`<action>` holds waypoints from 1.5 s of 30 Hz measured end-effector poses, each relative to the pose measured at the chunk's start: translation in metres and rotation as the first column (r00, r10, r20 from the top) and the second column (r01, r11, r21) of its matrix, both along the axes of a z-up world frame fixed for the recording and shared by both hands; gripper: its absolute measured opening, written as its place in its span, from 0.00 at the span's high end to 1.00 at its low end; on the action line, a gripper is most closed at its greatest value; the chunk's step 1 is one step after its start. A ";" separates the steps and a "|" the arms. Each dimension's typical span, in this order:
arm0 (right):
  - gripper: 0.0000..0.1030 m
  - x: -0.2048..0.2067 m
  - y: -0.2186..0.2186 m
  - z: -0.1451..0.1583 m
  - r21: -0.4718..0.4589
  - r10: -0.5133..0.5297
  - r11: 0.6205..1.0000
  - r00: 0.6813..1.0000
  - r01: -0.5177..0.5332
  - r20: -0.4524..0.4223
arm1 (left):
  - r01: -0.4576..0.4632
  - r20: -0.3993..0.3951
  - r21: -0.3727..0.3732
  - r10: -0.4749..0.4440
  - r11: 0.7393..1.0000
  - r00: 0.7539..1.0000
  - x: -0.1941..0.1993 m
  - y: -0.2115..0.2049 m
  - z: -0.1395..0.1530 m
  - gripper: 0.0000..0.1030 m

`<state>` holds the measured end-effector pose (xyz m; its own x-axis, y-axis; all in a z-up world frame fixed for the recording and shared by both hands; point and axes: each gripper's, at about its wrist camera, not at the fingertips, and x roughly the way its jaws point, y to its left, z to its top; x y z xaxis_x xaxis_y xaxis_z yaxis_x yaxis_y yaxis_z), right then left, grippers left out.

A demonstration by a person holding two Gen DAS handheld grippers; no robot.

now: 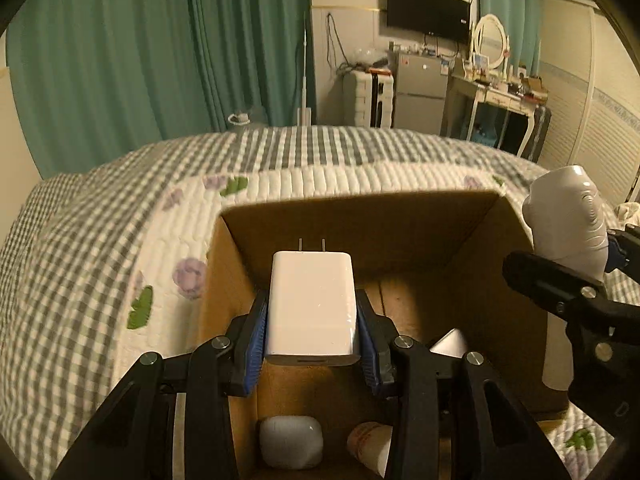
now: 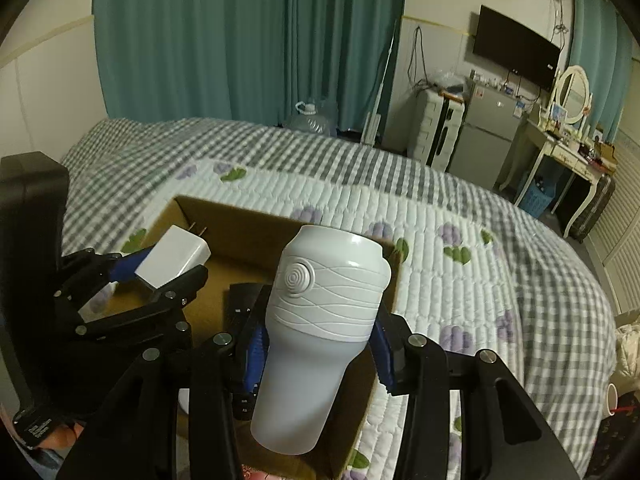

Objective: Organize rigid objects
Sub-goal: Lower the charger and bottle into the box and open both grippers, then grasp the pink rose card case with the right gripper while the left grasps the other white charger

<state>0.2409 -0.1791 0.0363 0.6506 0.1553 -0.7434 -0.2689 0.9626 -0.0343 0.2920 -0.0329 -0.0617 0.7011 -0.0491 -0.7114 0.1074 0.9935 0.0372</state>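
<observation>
Both tongs loaded above cardboard box [image 1: 400,216] for drop-in: left gripper [image 1: 312,320] clamps charger [image 1: 312,300], right gripper [image 2: 320,344] clamps white tumbler [image 2: 320,320].

1. No legible text, brand or number anywhere in either view.
2. Small pale mark low on the wall-mounted television [image 2: 516,46], too small to read.
3. Stickers on the grey fridge [image 2: 490,118] door, blurred past reading.
4. Faint print on the black device [image 2: 36,426] at lower left of the right wrist view, unreadable.
</observation>
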 end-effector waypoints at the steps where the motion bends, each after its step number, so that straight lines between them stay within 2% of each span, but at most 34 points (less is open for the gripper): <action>1: 0.58 0.001 -0.001 -0.004 0.000 0.000 1.000 1.000 0.000 -0.004 | 0.000 -0.004 -0.001 0.000 1.000 1.000 0.002 0.000 -0.003 0.61; 9: 0.58 0.006 -0.004 -0.021 0.004 -0.006 1.000 1.000 0.006 -0.028 | -0.005 -0.018 -0.013 0.005 1.000 1.000 0.002 -0.001 -0.009 0.58; 13: 0.58 0.006 -0.003 -0.019 -0.004 -0.007 1.000 1.000 0.007 -0.026 | -0.017 0.016 -0.035 0.018 0.999 1.000 -0.004 0.004 0.004 0.47; 23: 0.58 0.019 0.005 -0.022 -0.026 -0.008 1.000 0.999 0.007 -0.037 | -0.039 0.106 -0.029 0.042 0.999 0.993 -0.016 0.019 0.043 0.47; 32: 0.57 0.032 0.015 -0.035 -0.043 -0.021 0.999 0.999 0.019 -0.045 | -0.057 0.122 -0.033 0.061 0.998 0.991 -0.016 0.026 0.047 0.47; 33: 0.57 0.033 0.013 -0.034 -0.032 -0.046 0.998 0.998 0.045 -0.039 | -0.056 0.124 -0.035 0.060 0.998 0.990 -0.018 0.027 0.049 0.47; 35: 0.35 0.034 0.006 -0.032 0.014 -0.066 0.998 0.996 0.067 -0.054 | -0.052 0.133 -0.037 0.057 0.998 0.990 -0.024 0.029 0.054 0.47; 37: 0.34 0.031 0.001 -0.025 0.054 -0.075 0.996 0.996 0.077 -0.039 | -0.052 0.139 -0.037 0.057 0.998 0.989 -0.030 0.032 0.060 0.47; 40: 0.34 0.019 -0.003 -0.005 0.042 -0.083 0.996 0.997 0.083 0.003 | -0.053 0.153 -0.040 0.058 0.998 0.987 -0.043 0.037 0.074 0.46; 43: 0.25 0.000 -0.003 0.023 0.042 -0.082 0.996 0.995 0.080 0.049 | -0.061 0.181 -0.048 0.068 0.997 0.981 -0.066 0.045 0.092 0.34; 45: 0.23 -0.017 -0.002 0.044 0.047 -0.073 0.996 0.994 0.069 0.078 | -0.061 0.195 -0.051 0.070 0.997 0.978 -0.080 0.049 0.102 0.32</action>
